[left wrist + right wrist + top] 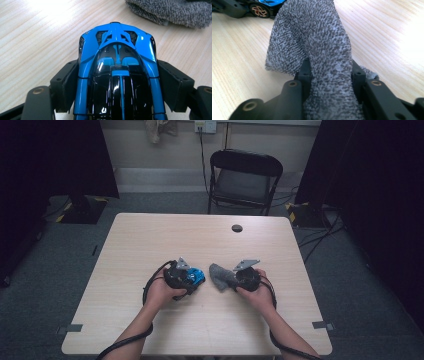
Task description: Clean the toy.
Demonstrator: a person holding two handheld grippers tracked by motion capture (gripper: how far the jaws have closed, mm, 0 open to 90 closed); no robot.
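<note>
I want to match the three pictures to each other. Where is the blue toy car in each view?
High view: the blue toy car is left of the table's middle, in the left claw.
Left gripper view: it is at centre, seen from above, gripped on both sides.
Right gripper view: one wheel and some blue body at the top left edge.
Shared landmark: the grey cloth beside the car, held by the right claw.

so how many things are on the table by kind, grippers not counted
toy car, blue and black: 1
grey cloth: 1
total: 2
</note>
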